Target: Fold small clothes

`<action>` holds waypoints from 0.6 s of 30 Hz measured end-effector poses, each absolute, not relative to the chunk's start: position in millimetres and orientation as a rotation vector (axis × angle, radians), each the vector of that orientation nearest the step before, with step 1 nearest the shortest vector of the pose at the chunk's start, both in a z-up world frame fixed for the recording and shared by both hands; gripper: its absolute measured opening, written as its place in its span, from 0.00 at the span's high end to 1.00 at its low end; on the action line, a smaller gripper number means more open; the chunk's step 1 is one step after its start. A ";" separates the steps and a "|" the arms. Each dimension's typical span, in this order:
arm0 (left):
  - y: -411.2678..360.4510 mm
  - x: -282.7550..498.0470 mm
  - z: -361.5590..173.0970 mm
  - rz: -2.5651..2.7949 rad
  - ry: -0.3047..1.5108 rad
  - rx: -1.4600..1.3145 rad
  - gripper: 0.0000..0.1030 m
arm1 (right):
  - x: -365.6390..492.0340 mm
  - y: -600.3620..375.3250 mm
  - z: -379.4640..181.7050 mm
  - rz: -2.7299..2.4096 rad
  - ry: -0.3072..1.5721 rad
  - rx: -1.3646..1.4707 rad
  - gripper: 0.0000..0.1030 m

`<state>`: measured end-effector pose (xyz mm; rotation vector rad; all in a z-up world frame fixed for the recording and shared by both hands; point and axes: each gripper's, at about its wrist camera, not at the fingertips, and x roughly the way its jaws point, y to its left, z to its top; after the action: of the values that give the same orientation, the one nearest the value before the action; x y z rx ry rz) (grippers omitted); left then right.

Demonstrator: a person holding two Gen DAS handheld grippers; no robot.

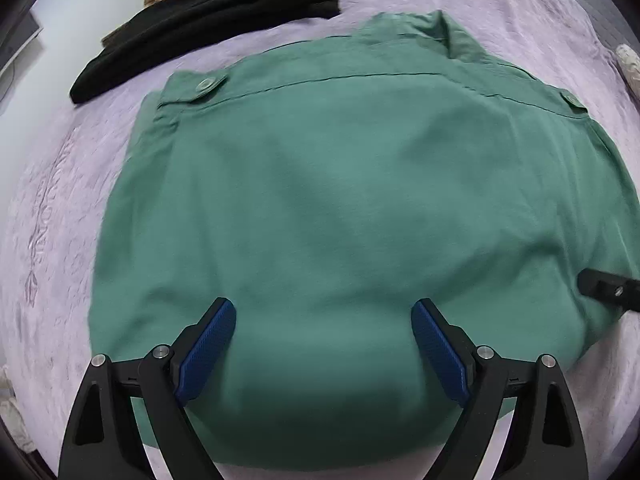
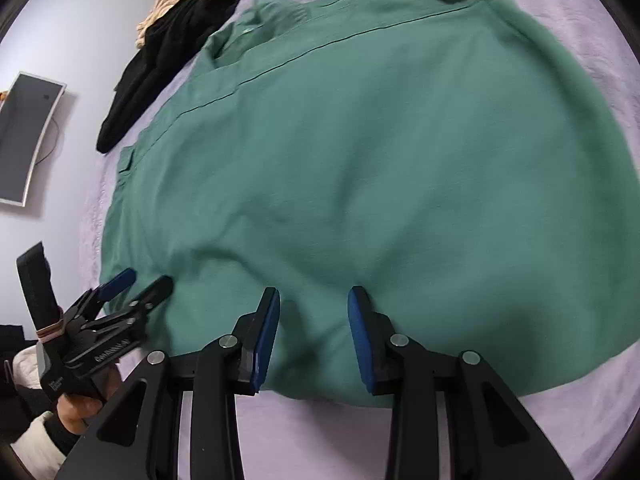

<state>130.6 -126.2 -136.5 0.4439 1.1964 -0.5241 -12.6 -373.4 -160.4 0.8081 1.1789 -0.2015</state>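
Both claws, left gripper (image 1: 323,312) and right gripper (image 2: 314,300), gape released over the green shirt (image 1: 340,208) filling mid-frame on the purple bedspread (image 1: 52,200).

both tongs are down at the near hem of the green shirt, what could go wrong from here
1. Both the left tongs and right tongs stand open over the green shirt; closing here may pinch only the top layer, so the fold drags unevenly.
2. Folding away from the hem could carry the shirt onto the black garment lying just beyond the collar.
3. The buttoned shoulder tabs may bunch and leave a lumpy fold.
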 end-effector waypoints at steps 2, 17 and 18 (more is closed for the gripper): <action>-97.9 141.4 -136.2 -0.471 1.188 0.436 0.11 | -34.0 -400.6 -161.2 -0.287 1.186 0.778 0.66; -32.9 196.0 -87.3 -0.246 1.122 0.347 0.11 | -79.3 -484.3 -123.7 -0.516 1.064 0.790 0.97; -35.0 204.5 -84.3 -0.255 1.105 0.348 0.11 | -68.6 -484.8 -120.2 -0.504 1.066 0.758 0.97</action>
<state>204.5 -35.0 -84.3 0.3485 1.1052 -0.2548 -68.6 -484.8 -120.2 0.7576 1.0660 -0.5035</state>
